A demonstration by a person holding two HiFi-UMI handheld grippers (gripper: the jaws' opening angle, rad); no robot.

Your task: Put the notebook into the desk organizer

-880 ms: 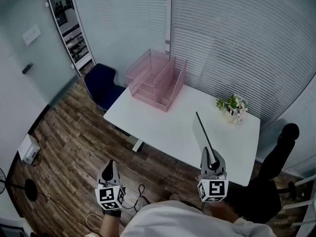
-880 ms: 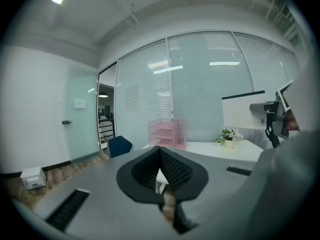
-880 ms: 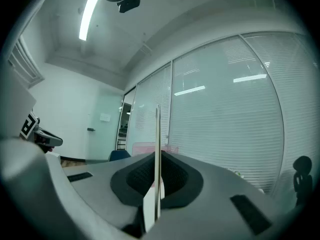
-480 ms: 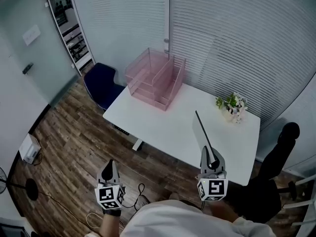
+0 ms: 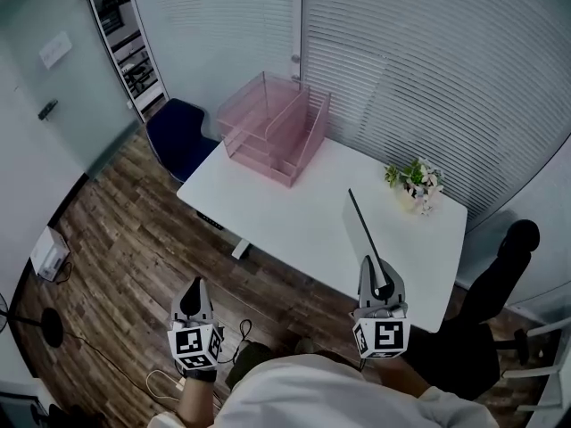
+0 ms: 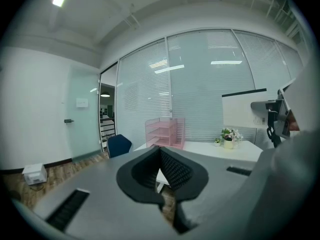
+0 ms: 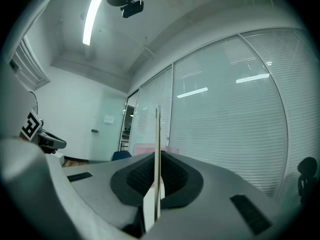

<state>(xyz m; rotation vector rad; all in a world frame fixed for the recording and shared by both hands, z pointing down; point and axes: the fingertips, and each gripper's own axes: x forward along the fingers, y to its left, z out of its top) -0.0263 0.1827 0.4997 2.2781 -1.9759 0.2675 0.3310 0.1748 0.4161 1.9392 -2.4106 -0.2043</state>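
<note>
My right gripper [image 5: 377, 285] [image 7: 157, 184] is shut on the thin white notebook [image 5: 359, 226] [image 7: 157, 149], which stands up on edge from its jaws above the near right part of the white desk [image 5: 294, 217]. The pink desk organizer [image 5: 272, 129] [image 6: 166, 132], a tiered tray stack, stands at the desk's far left corner, well ahead of the notebook. My left gripper [image 5: 193, 299] [image 6: 160, 165] hangs low over the wooden floor, left of the desk, its jaws shut with nothing between them.
A small potted plant [image 5: 414, 182] stands at the desk's far right. A blue chair [image 5: 179, 138] sits beyond the left corner, a black office chair [image 5: 486, 301] at the right. Blinds and glass walls run behind the desk. A white box [image 5: 46, 252] rests on the floor at left.
The view has shifted slightly: the desk and organizer sit a little farther left and up in the head view. Both grippers hold their pose, the notebook still gripped upright.
</note>
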